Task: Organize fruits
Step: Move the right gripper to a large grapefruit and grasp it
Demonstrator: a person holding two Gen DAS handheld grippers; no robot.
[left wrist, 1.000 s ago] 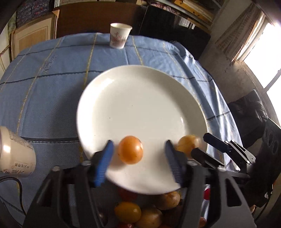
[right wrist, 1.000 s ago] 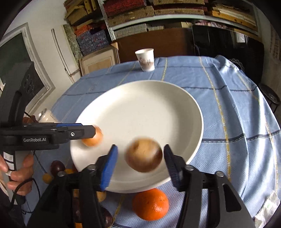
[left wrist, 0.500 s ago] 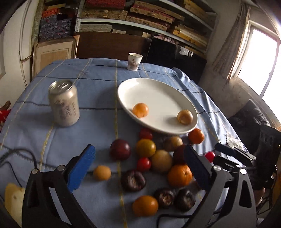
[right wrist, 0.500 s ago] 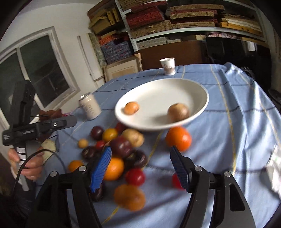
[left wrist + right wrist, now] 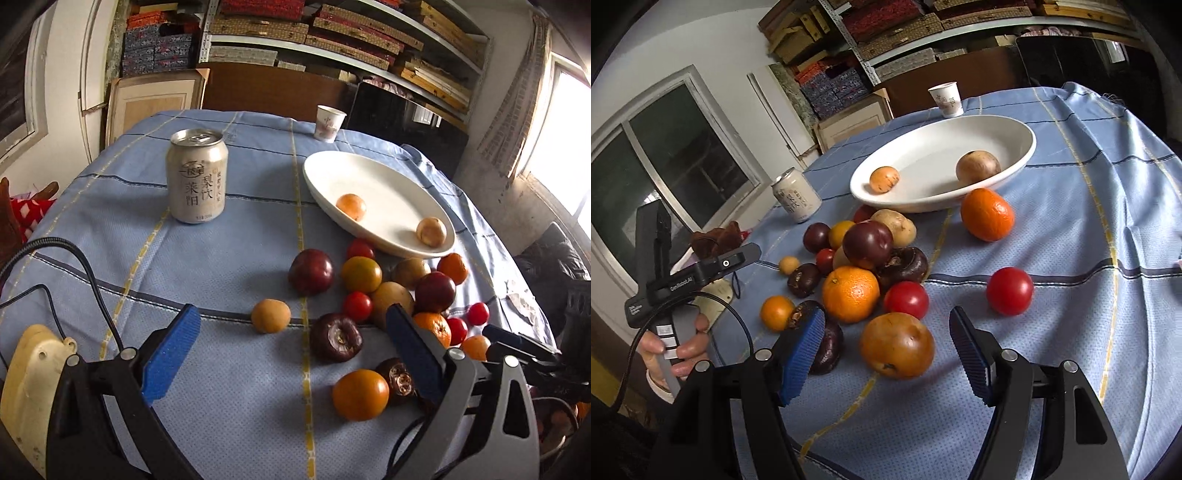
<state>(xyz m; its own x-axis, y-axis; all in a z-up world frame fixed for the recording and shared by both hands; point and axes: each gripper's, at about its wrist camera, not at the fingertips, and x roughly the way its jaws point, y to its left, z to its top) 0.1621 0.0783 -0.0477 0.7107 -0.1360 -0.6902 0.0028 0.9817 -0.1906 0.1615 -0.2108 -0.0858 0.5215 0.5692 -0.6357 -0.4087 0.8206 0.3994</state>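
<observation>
Two fruits lie in the white plate: a small orange-coloured one toward its left side and a brown, rounder one toward its right, well apart, neither touching the rim. The placing suggests the plate is the collecting point for the task, with only a start made.

The remaining fruit sits loose on the blue tablecloth, clustered just in front of the plate: dark plums, oranges, red tomatoes and yellow-brown pieces, several touching one another. One large orange rests against the plate's near edge.

The right gripper is spread wide and carries nothing; a brownish-orange fruit lies on the cloth between its blue pads, apparently untouched. Its line suggests this fruit is the next pick.

The left gripper is likewise wide open and empty, held back over bare cloth, with a small tan fruit and a dark mangosteen ahead of it.

Off to the side stand a drinks can and a paper cup, both upright and apart from the fruit. Round fruit on a draped cloth may roll if nudged.
</observation>
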